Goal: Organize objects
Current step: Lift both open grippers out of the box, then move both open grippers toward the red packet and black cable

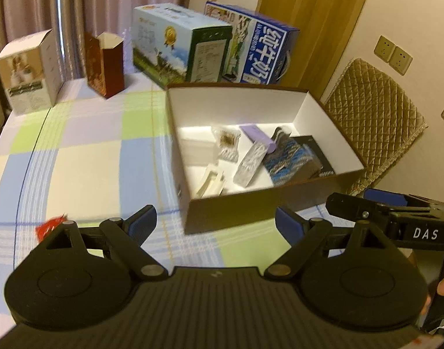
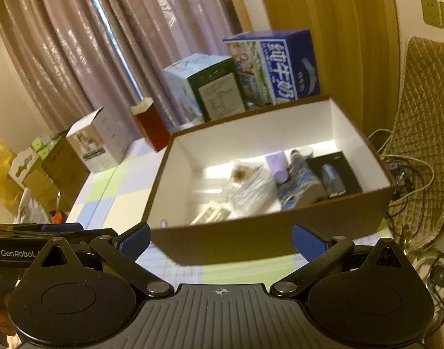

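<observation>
Open brown box (image 1: 268, 203) with white interior, upright on the checked tablecloth. Inside, along its near wall: cream holder (image 1: 209, 181), clear packet (image 1: 228, 142), silvery sachet (image 1: 250, 161), lilac tube (image 1: 258, 137), blue patterned cloth (image 1: 288, 157), black card (image 1: 316, 152) at the right end.

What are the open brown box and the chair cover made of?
Open brown box: looks like paperboard, with a matte brown outside, plain white inside and thin, crisp folded walls. Chair cover: quilted fabric, tan with a slight sheen; the diamond stitching and soft draped edge suggest padded textile. The fibre type cannot be told.
</observation>
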`<state>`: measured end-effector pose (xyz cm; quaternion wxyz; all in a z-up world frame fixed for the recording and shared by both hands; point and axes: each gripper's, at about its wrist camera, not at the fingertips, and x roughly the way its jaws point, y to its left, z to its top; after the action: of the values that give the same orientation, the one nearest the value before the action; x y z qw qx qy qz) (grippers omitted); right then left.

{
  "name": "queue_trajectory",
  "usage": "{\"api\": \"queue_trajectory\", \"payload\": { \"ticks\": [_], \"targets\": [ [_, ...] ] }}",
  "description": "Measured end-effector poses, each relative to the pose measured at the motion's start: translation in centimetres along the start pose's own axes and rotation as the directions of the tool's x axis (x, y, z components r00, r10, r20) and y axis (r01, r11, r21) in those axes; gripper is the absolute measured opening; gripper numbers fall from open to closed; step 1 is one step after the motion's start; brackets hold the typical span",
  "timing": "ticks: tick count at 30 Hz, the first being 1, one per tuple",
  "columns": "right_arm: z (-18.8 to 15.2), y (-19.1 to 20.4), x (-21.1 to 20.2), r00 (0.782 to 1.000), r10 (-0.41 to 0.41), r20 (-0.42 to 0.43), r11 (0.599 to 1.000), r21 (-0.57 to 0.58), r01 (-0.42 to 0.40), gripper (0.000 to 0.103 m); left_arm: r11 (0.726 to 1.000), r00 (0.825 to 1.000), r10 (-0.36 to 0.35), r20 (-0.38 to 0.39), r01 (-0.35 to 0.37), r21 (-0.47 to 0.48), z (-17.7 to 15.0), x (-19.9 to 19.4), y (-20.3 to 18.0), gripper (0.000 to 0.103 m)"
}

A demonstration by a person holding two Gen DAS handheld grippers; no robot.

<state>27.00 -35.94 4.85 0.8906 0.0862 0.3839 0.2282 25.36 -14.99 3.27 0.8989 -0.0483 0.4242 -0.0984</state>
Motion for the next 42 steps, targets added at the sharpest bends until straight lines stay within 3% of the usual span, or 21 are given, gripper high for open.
{"api": "queue_trajectory", "payload": {
  "ticks": [23, 42],
  "targets": [
    [-6.6, 8.6, 3.1, 0.981, 0.082, -0.177, 0.992, -0.081, -0.098, 0.101, 0.981, 0.989, 0.124, -0.078, -0.134, -0.138, -8.5, -5.4, 9.2, 0.086],
    [-9.1, 14.3, 7.1, 0.959, 0.104, -0.265, 0.983, -0.119, -0.14, 0.101, 0.958, 0.976, 0.19, -0.108, -0.209, -0.198, -10.7, -7.1, 15.3, 0.086]
  ]
}}
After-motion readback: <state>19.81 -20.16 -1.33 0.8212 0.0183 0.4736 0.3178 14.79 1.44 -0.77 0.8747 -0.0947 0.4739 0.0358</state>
